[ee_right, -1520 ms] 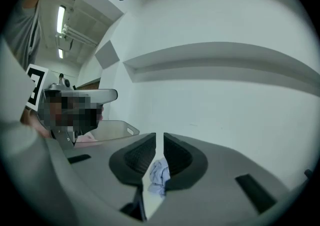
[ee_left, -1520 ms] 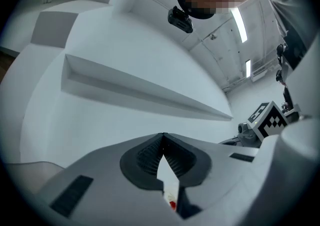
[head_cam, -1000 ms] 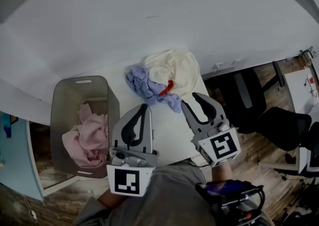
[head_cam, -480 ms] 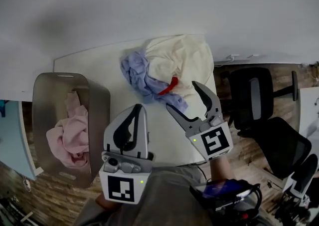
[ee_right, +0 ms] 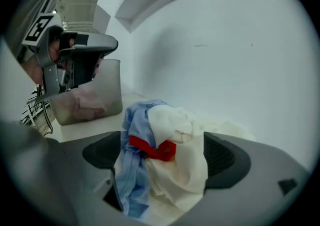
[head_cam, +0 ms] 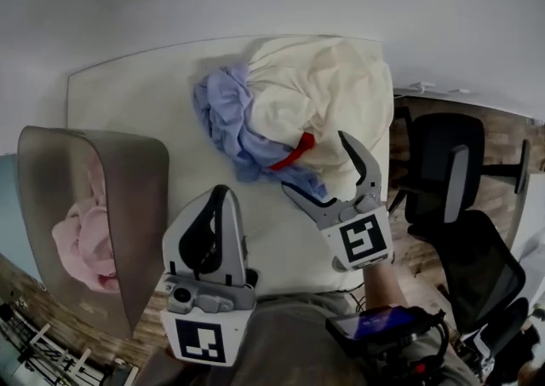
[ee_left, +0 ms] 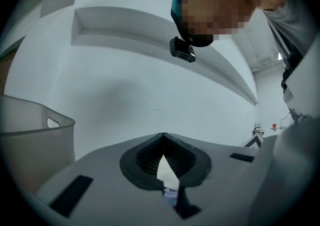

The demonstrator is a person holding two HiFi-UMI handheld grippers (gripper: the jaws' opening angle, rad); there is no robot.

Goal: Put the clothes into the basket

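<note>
Your right gripper [head_cam: 315,163]: jaws opening, blue-and-cream clothes pile [head_cam: 298,95] between them on the white table [head_cam: 128,103]. Your left gripper [head_cam: 217,198]: jaws pressed together, empty, beside the basket [head_cam: 140,197] holding pink clothes [head_cam: 81,244].

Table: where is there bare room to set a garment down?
Bare: the left strip of the table, between the basket and the blue cloth, and the near edge by the left gripper. Crowded: the far right, under the cream cloth.

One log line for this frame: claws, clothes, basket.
left claw: shut, empty | right claw: opening, blue garment and cream garment between jaws, not gripped | basket: pink garment inside
</note>
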